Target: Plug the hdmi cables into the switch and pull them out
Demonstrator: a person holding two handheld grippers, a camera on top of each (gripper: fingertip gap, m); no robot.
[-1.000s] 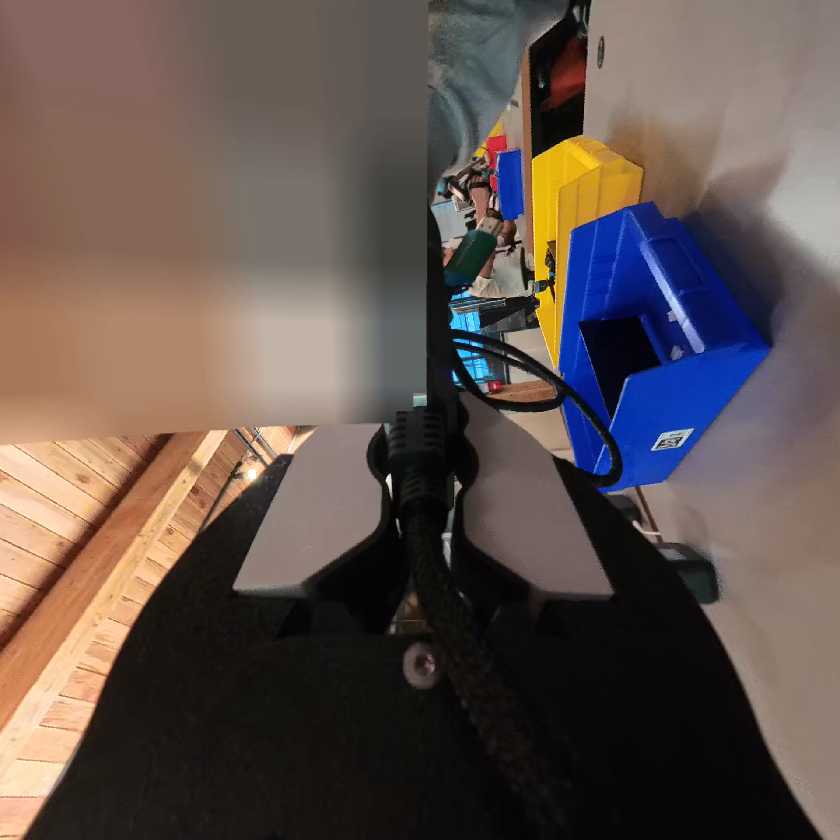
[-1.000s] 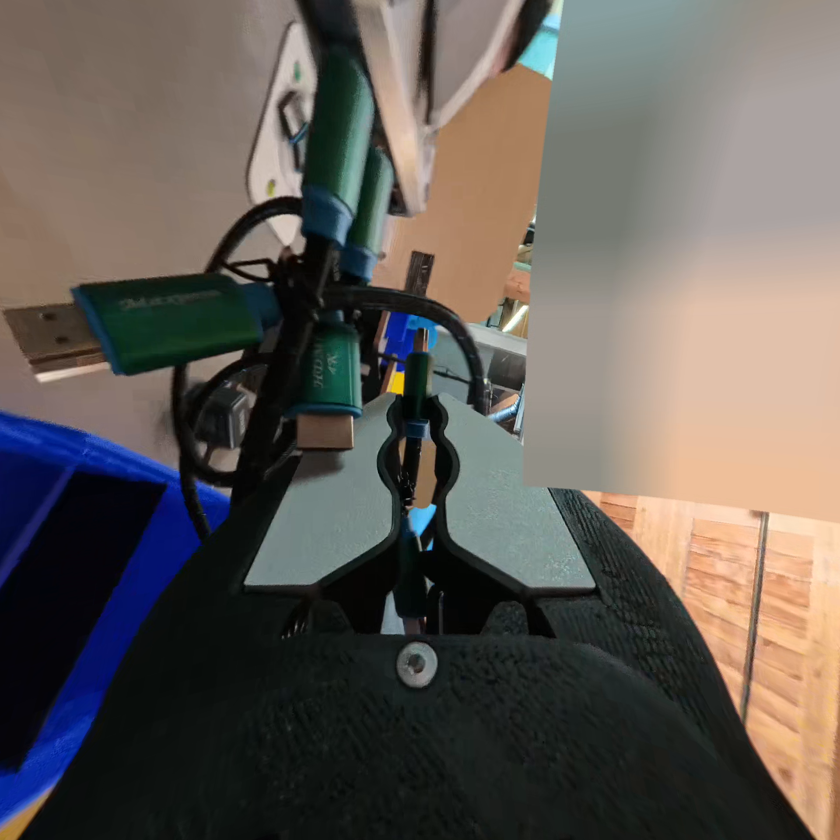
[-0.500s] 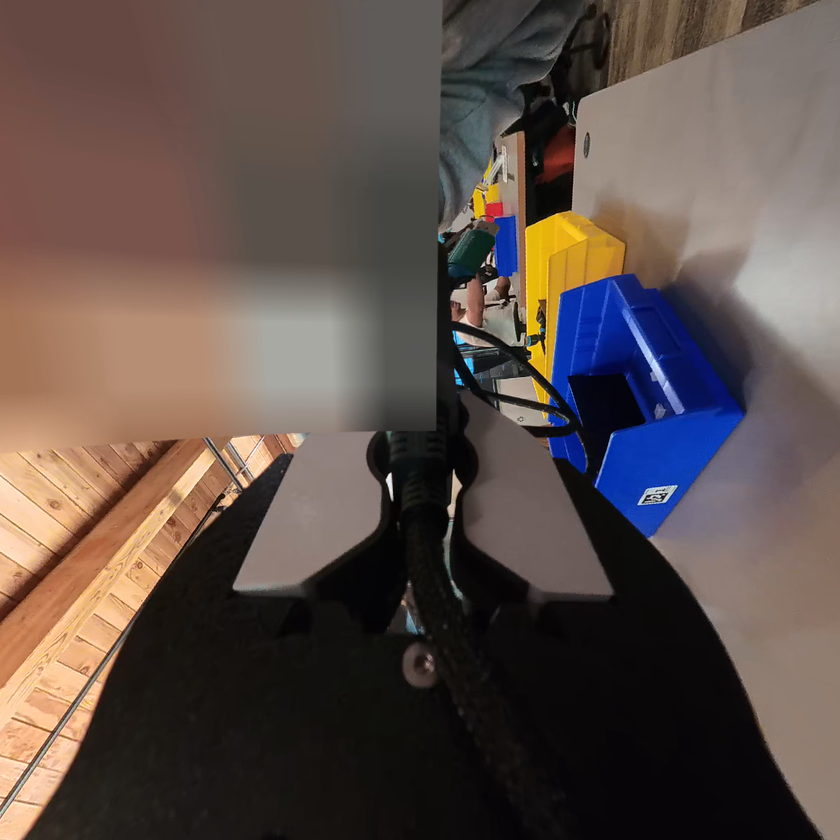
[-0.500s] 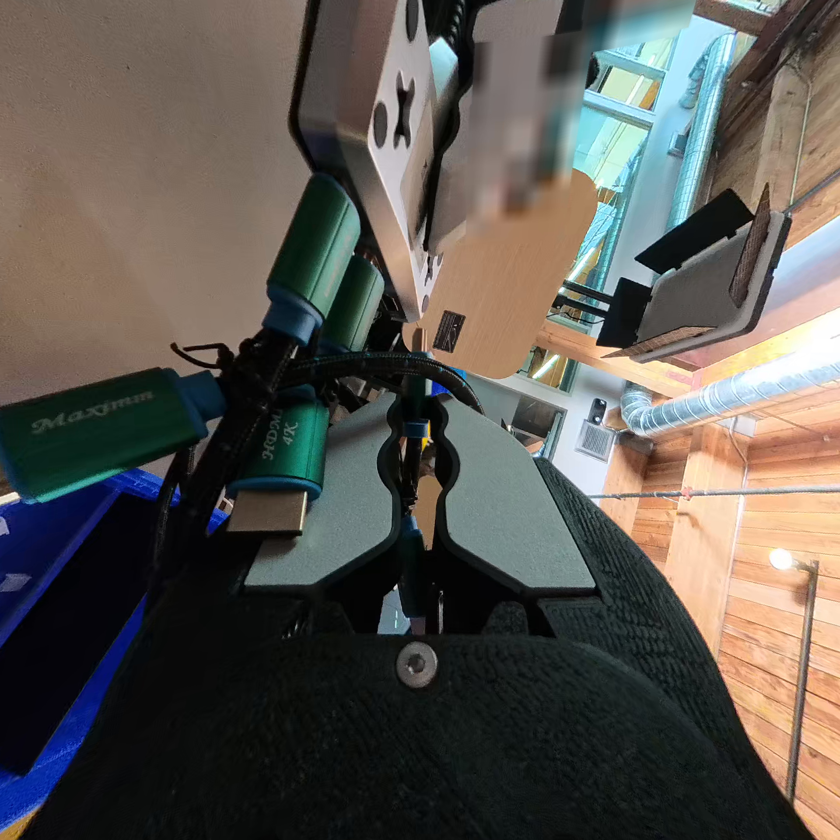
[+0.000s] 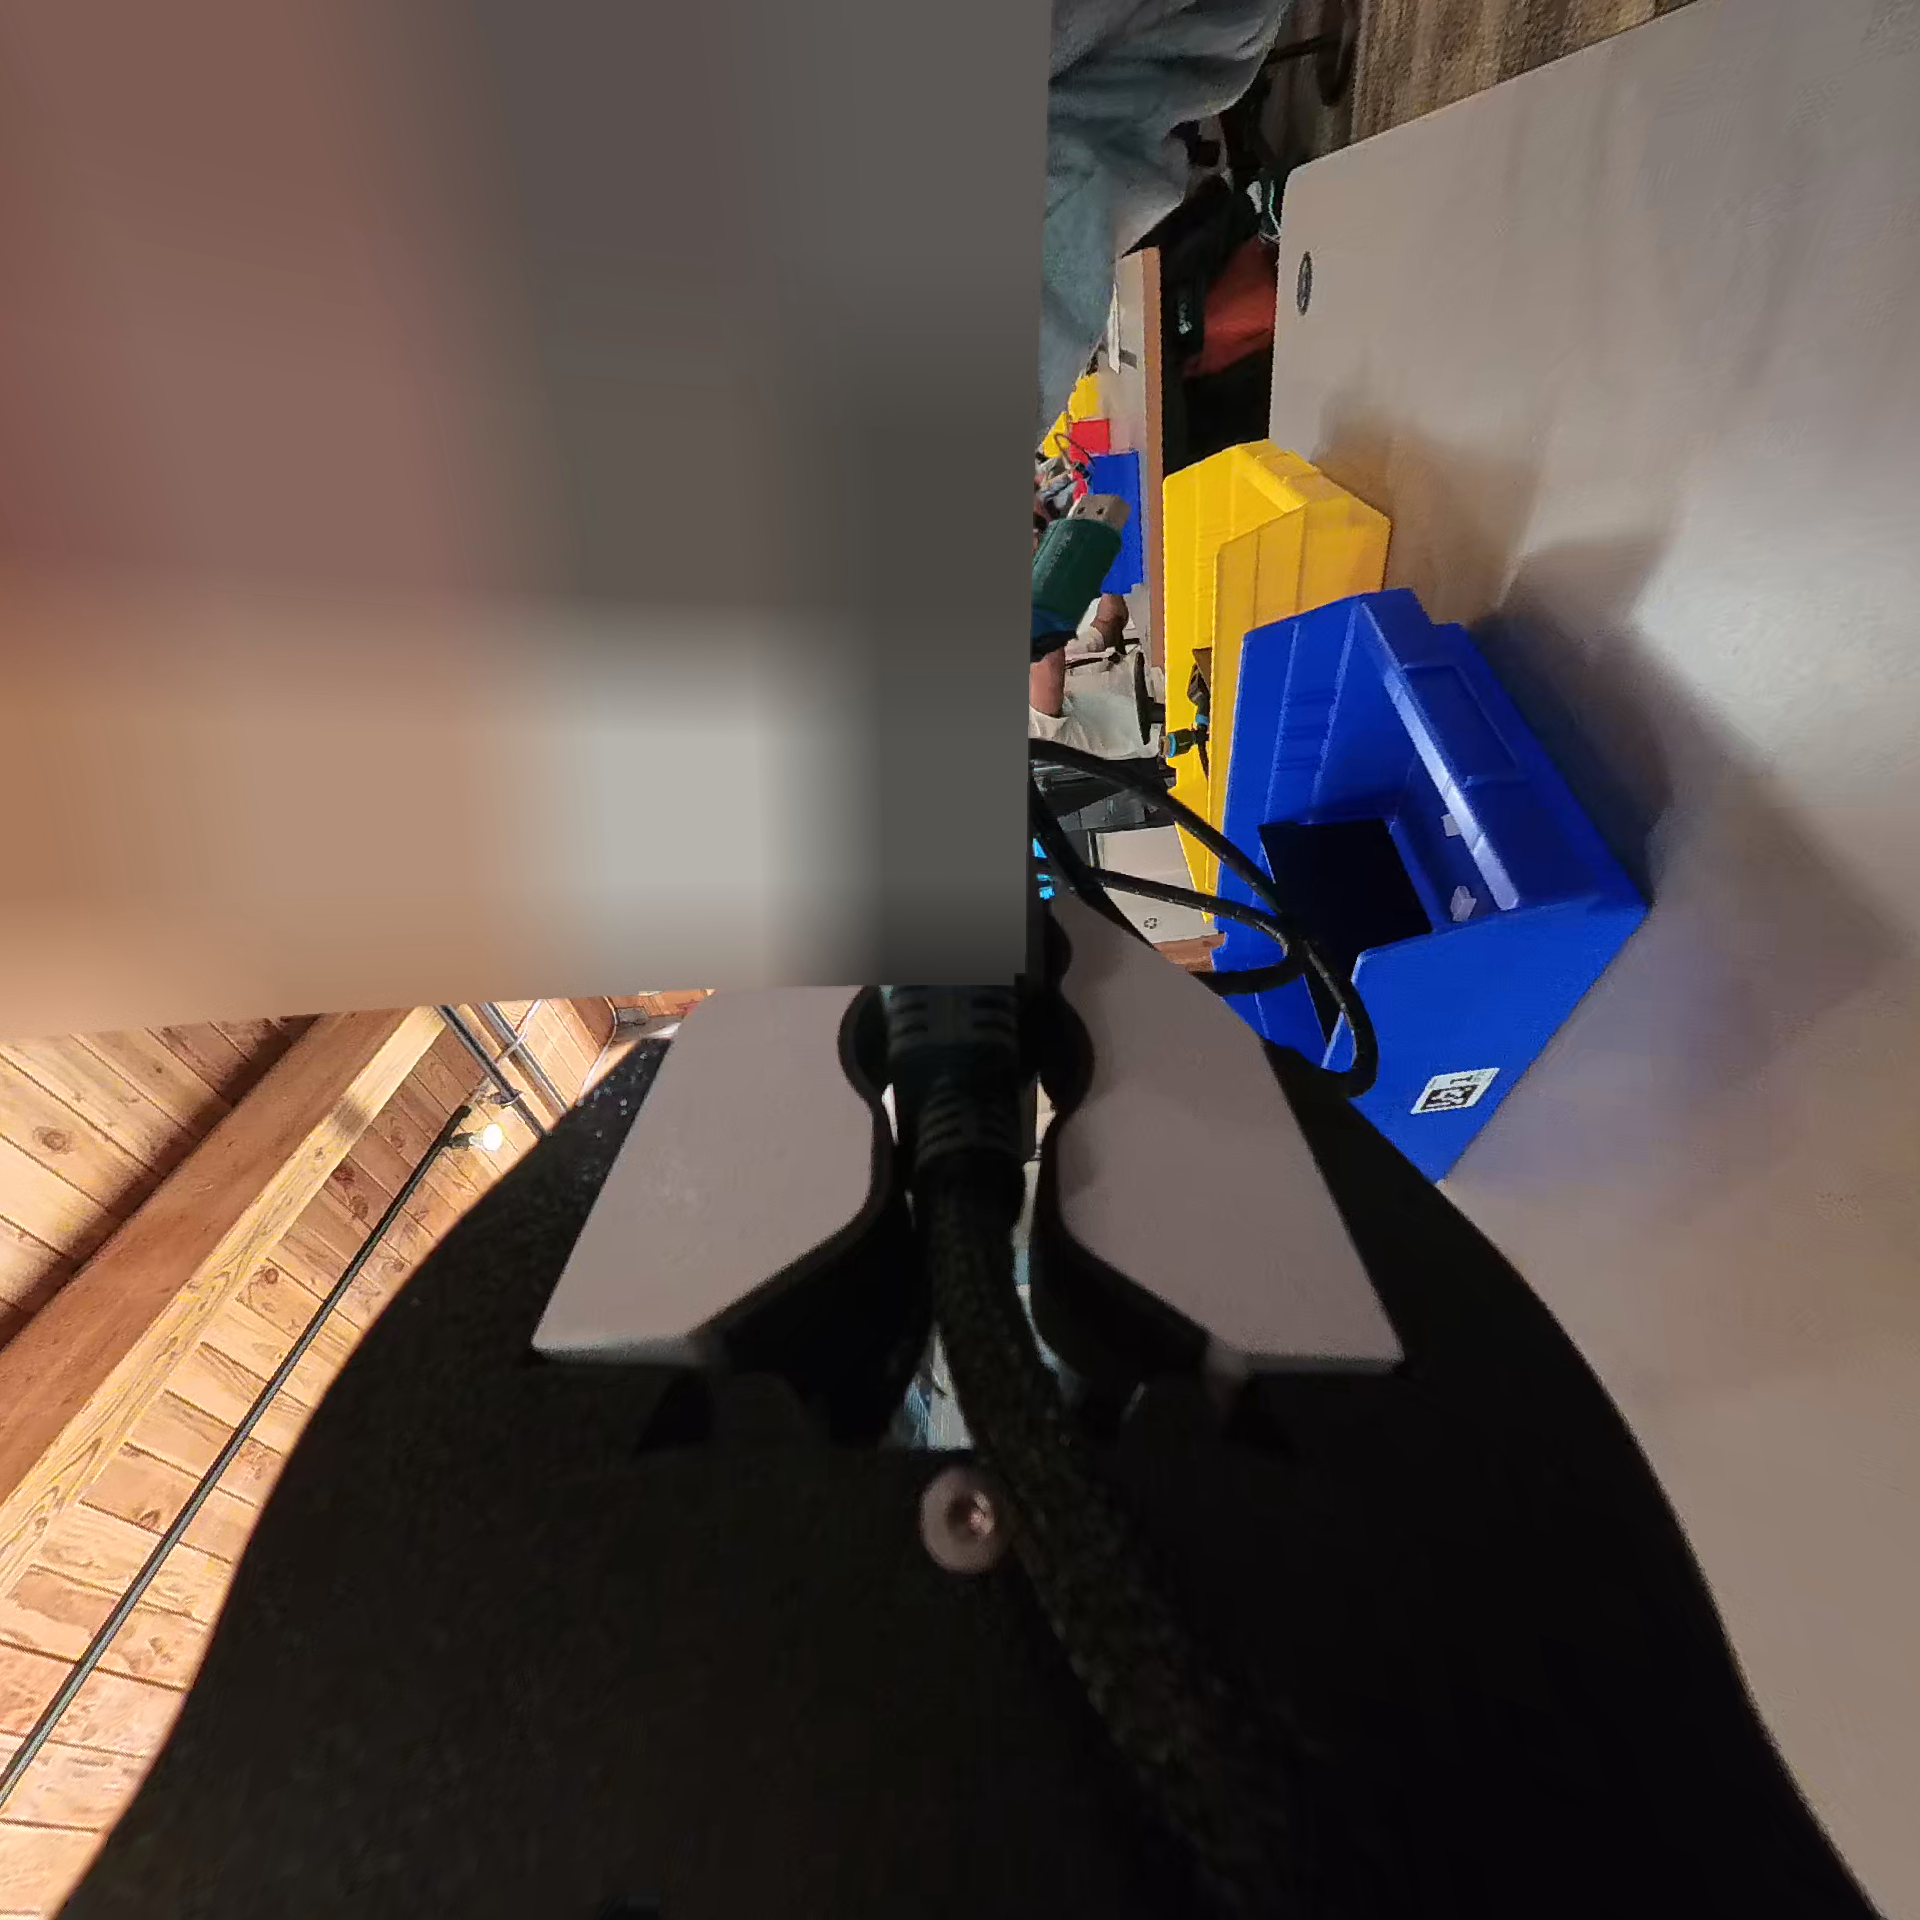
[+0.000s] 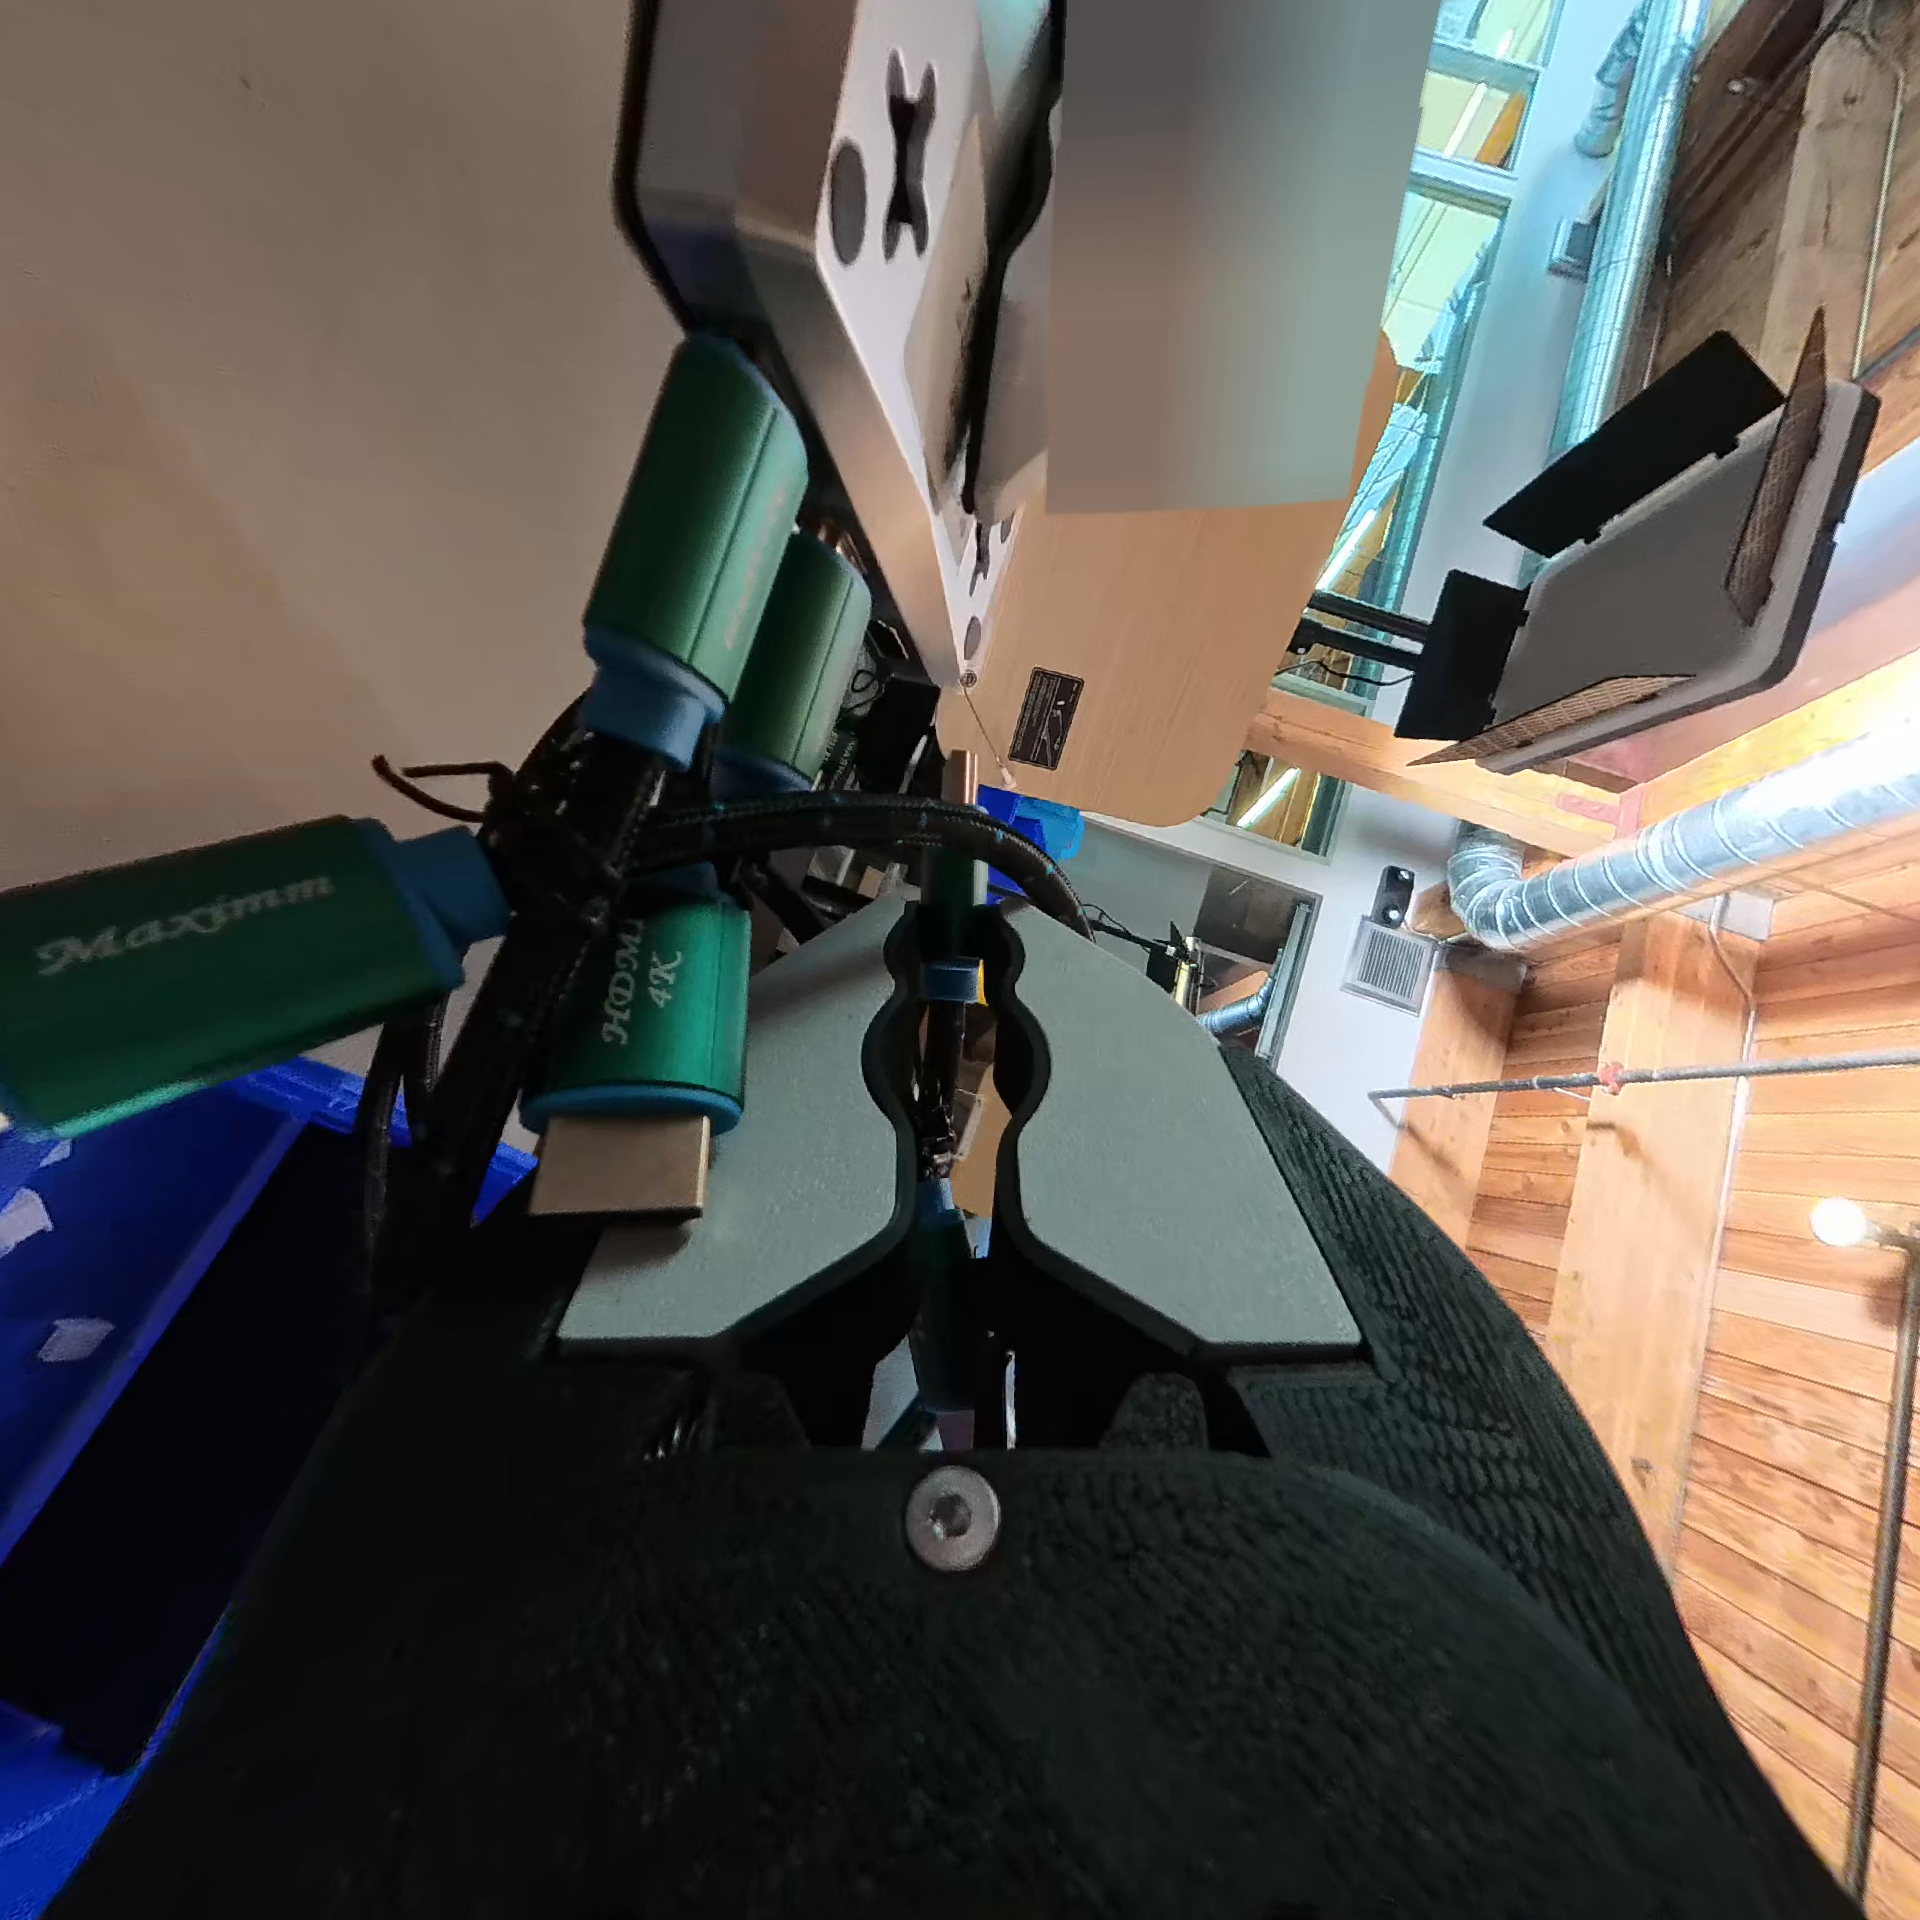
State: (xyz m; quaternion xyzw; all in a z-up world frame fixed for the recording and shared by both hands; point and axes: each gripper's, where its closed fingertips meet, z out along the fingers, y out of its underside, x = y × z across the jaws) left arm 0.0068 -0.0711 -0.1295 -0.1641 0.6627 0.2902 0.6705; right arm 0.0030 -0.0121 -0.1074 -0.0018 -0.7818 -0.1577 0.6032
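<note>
Between the grey pads of the right gripper (image 6: pixel 951 961) a slim green cable plug (image 6: pixel 954 883) sits pinched; the left gripper (image 5: pixel 961 1049) clamps a black braided cable (image 5: pixel 977 1247). Nearby, 1 blue plastic bin (image 5: pixel 1475 935) looks empty, 1 yellow bin (image 5: pixel 1268 551) perhaps too

**Count of things in view**

Right wrist view: five green cable plugs, four bunched at left (image 6: pixel 665 1049) and one thin one at centre (image 6: pixel 951 883); one blue bin (image 6: pixel 156 1299) lower left. Left wrist view: one blue bin (image 5: pixel 1507 935) and one yellow bin (image 5: pixel 1268 561) at right, on one worktop (image 5: pixel 1662 364).
</note>
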